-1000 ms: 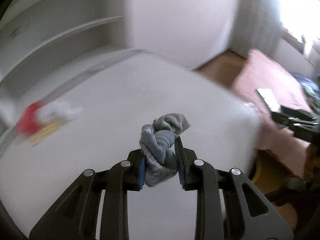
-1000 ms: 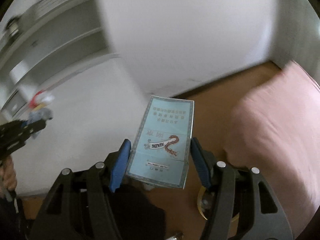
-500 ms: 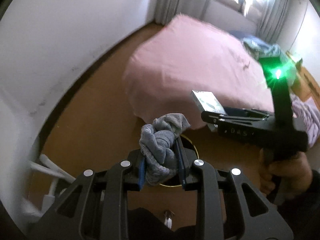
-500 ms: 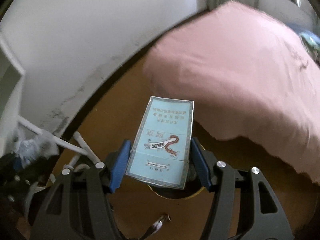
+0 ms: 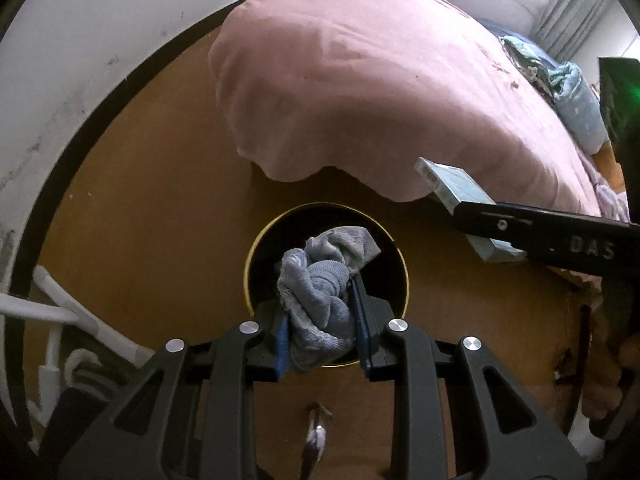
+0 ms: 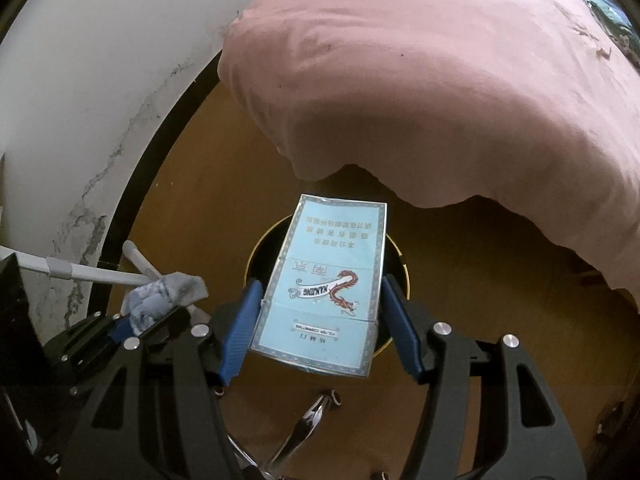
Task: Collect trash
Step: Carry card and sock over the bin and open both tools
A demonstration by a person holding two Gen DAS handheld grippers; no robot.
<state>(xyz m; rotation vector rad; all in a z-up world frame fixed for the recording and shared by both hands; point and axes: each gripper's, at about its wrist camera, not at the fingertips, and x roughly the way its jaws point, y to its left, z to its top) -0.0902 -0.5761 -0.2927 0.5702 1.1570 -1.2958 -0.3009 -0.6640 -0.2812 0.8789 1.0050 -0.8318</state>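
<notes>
My left gripper (image 5: pixel 322 312) is shut on a crumpled grey-blue cloth (image 5: pixel 320 284) and hangs above a round black bin with a gold rim (image 5: pixel 256 248) on the floor. My right gripper (image 6: pixel 320 300) is shut on a flat light-blue cigarette box (image 6: pixel 324 280) with a red dragon print, also above the bin (image 6: pixel 260 248). In the left wrist view the right gripper (image 5: pixel 472 216) comes in from the right with the box (image 5: pixel 452 180). In the right wrist view the left gripper (image 6: pixel 148 312) and cloth (image 6: pixel 164 296) sit at the lower left.
A bed with a pink cover (image 5: pixel 380 80) overhangs the brown floor (image 5: pixel 152 200) just beyond the bin. A white wall with a black skirting (image 5: pixel 72 60) curves on the left. White bars (image 6: pixel 80 272) stand at the left, and a chromed part (image 5: pixel 316 436) lies below the grippers.
Both grippers swung away from the white tabletop and shelves, down over the floor bin by the bed. The cloth and the box stayed gripped throughout.
</notes>
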